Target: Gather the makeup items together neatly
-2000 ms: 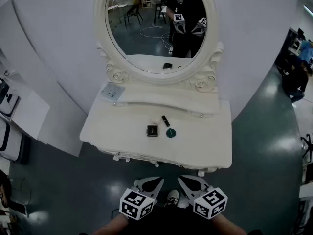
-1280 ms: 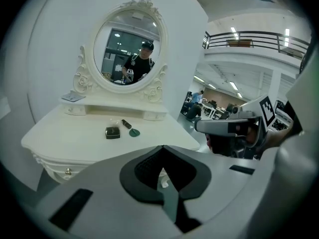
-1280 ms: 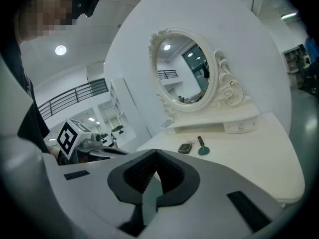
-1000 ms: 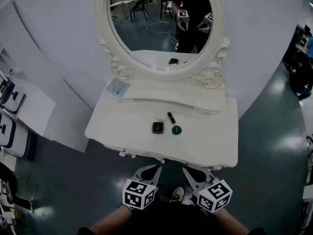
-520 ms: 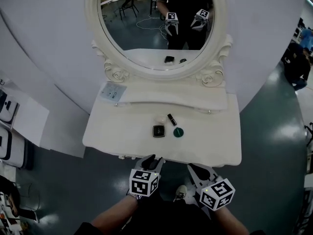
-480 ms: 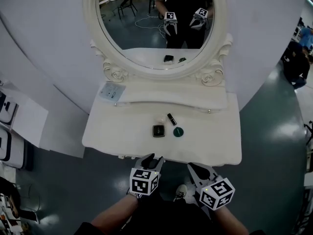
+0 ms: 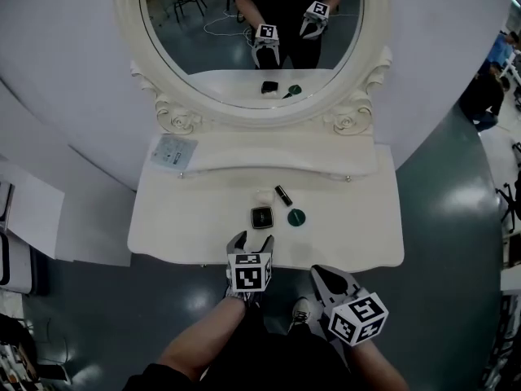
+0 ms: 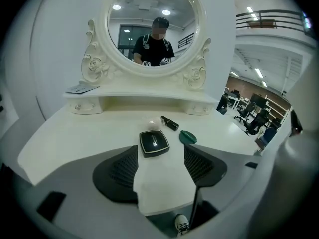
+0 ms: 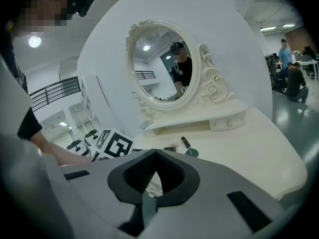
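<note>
The 4 makeup items lie in a loose cluster at the middle of the white dressing table [image 7: 187, 218], below the oval mirror [image 7: 252, 39]. There is a black square compact [image 7: 261, 217] [image 8: 153, 143], a round green disc [image 7: 296, 217] [image 8: 188, 137] just to its right, a black lipstick tube [image 7: 282, 195] [image 8: 170, 123] lying slantwise above them, and a small pale translucent item [image 7: 262, 196] [image 8: 149, 119] just left of the tube.

The left gripper [image 7: 250, 243] [image 8: 160, 161] sits at the table's front edge, directly below the compact in the head view. Its jaws have just been opening and stand apart, with only bare tabletop between them. The right gripper [image 7: 319, 274] [image 9: 156, 171] hangs lower right, off the table, with its jaws together and empty.

The step in hand looks like the left gripper's approach to the compact. To do it well:

- **Opening:** keep the jaws wider than the compact.
- **Approach:** come in low and take the compact on 2 opposite edges, since it lies flat and offers little height.
- **Moving it:** a short slide toward the disc and tube would probably be safer than a lift.
- **Risks:** the pale item looks light, and the tube may roll if nudged.
</note>
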The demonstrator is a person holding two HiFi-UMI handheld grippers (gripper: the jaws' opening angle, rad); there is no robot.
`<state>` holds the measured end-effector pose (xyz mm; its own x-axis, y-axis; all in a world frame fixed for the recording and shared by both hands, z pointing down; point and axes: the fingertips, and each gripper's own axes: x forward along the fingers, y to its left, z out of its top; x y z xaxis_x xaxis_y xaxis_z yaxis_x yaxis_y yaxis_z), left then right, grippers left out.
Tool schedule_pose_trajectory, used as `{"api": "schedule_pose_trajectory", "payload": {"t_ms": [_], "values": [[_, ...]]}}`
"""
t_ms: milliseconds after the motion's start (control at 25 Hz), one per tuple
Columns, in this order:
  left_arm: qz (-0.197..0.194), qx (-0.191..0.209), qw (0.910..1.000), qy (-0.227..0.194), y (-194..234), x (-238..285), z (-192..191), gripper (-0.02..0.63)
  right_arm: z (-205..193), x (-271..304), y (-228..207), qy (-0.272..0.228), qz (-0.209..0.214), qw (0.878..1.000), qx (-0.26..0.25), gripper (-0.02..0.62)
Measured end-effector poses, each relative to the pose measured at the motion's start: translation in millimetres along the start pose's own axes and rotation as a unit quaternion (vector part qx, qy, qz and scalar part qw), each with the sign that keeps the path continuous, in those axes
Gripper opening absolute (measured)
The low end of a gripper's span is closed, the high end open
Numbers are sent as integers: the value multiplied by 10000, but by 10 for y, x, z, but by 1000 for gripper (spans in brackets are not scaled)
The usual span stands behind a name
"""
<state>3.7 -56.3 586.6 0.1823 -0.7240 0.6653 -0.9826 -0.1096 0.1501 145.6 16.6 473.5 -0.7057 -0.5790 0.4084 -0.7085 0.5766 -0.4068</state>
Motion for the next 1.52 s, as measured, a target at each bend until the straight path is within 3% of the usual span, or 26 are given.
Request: {"api": "schedule_pose_trajectory", "payload": {"t_ms": [480,880,1080,1520], "values": [[147,125,9992,338,95,756,-51,307,-124,126,-118,154,-480,9983,296,29],[596,329,9977,19,149,829,38,387,-114,285,-90,216,-455,9978,425,29],[446,461,9978,171,70,861,-103,390,-120,343,-72,252,-391,9979,452,29],[456,-16,9979,455,129,994,-113,373,-182,290,-104,337,-382,9974,519,28]]}}
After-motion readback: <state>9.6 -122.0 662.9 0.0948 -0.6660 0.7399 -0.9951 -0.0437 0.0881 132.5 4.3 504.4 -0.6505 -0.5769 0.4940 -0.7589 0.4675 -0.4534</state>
